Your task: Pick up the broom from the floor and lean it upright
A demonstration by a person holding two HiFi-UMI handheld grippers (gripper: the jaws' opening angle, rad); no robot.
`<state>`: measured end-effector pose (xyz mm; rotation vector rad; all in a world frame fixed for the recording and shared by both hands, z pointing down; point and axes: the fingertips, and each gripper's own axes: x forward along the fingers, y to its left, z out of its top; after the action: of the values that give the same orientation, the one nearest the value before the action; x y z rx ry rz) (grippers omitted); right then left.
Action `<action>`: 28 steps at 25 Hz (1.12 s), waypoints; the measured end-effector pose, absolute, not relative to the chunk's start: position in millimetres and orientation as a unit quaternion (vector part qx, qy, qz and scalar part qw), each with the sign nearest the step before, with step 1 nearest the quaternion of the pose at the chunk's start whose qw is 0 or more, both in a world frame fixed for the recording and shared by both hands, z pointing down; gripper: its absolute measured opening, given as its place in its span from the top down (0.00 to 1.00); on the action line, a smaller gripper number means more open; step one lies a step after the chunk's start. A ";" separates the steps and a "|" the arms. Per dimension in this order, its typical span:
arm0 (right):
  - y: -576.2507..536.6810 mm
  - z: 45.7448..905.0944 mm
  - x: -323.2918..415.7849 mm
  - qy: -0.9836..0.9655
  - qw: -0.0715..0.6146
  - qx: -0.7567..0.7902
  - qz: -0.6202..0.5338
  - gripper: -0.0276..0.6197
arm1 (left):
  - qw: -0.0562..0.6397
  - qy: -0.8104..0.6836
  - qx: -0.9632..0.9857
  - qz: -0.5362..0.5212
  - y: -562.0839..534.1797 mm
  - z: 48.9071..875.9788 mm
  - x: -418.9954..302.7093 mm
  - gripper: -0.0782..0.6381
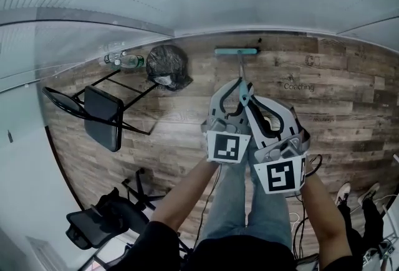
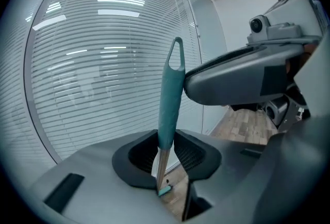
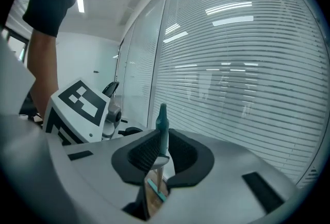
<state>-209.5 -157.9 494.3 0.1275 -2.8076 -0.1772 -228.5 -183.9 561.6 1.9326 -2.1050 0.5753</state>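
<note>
The broom stands nearly upright. Its teal head (image 1: 235, 50) rests on the wood floor at the foot of the wall, and its thin handle (image 1: 239, 67) rises to both grippers. In the left gripper view the teal grip of the handle (image 2: 170, 94) runs up between the pads, and my left gripper (image 2: 167, 153) is shut on it. In the right gripper view the handle's tip (image 3: 163, 130) stands between the jaws of my right gripper (image 3: 162, 158), which are open with a gap beside it. In the head view the left gripper (image 1: 232, 90) and right gripper (image 1: 247, 96) meet side by side at the handle.
A glass wall with blinds (image 2: 103, 63) runs behind the broom. A black folding chair (image 1: 100, 114), a dark bag (image 1: 167, 65) and bottles (image 1: 124, 61) stand to the left. An office chair (image 1: 100, 220) is at the lower left, and shoes (image 1: 355, 192) lie at the right.
</note>
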 end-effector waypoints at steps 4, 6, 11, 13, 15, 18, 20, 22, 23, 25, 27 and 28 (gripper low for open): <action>-166.1 475.6 -228.1 -0.984 0.156 0.048 -0.069 0.89 | 0.123 -0.726 0.649 0.190 -188.1 543.2 -245.2 0.74; -170.4 467.0 -237.3 -0.984 0.156 0.054 -0.072 0.89 | 0.136 -0.732 0.642 0.184 -190.7 534.9 -253.0 0.74; -187.9 461.5 -265.8 -0.981 0.166 0.077 -0.065 0.90 | 0.168 -0.722 0.650 0.167 -202.6 533.3 -274.6 0.74; -200.4 464.1 -276.4 -0.979 0.174 0.091 -0.055 0.90 | 0.169 -0.717 0.658 0.158 -213.2 534.8 -284.3 0.74; -214.2 468.1 -285.9 -0.976 0.181 0.110 -0.046 0.90 | 0.164 -0.710 0.667 0.156 -225.3 536.2 -293.5 0.74; -236.3 474.9 -300.1 -0.973 0.185 0.132 -0.040 0.90 | 0.166 -0.700 0.678 0.150 -247.3 540.1 -304.5 0.74; -250.8 479.2 -308.0 -0.971 0.188 0.145 -0.029 0.90 | 0.170 -0.695 0.685 0.143 -262.2 542.2 -311.6 0.74; -262.9 483.4 -318.5 -0.969 0.188 0.157 -0.022 0.89 | 0.169 -0.690 0.690 0.135 -274.1 544.8 -321.8 0.74; -268.1 485.0 -324.6 -0.969 0.186 0.160 -0.023 0.90 | 0.167 -0.689 0.693 0.132 -278.8 546.7 -327.3 0.74; -275.9 488.9 -334.9 -0.968 0.188 0.163 -0.028 0.90 | 0.165 -0.687 0.696 0.129 -286.1 551.1 -336.7 0.74; -281.6 493.5 -343.1 -0.967 0.192 0.168 -0.026 0.90 | 0.166 -0.684 0.699 0.124 -291.4 554.8 -344.5 0.74; -284.3 495.0 -347.4 -0.966 0.191 0.170 -0.023 0.90 | 0.166 -0.683 0.701 0.122 -293.9 556.0 -348.4 0.74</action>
<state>-347.4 -284.3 495.0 0.4784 -2.7148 -0.0657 -348.4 -293.9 556.0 1.9960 -1.9452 0.3485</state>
